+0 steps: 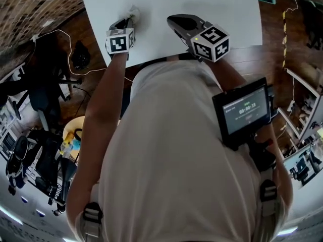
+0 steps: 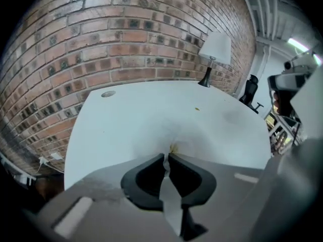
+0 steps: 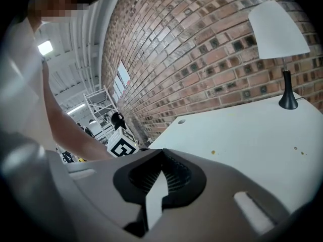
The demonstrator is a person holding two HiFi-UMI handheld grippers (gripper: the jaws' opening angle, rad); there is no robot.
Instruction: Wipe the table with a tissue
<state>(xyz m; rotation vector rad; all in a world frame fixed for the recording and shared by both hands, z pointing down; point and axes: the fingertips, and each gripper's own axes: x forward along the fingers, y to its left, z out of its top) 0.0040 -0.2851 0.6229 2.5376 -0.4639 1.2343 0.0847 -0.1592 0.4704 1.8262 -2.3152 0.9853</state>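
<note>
Tissue [image 1: 133, 11] we pinch between the fingers of the left gripper [image 2: 167, 158] to wipe the bench [image 2: 126, 115]; the right gripper [image 3: 162, 154] waits clenched, empty.

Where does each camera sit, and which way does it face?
Head view: on the person's head, looking steeply down at the table; torso, arms, left gripper and right gripper show.
Left gripper view: on that gripper, facing brick wall and lamp; its jaws pinch the tissue.
Right gripper view: on that gripper, facing the same wall; its shut jaws and the person's arm show.
Both gripper views share the lamp and table.
</note>
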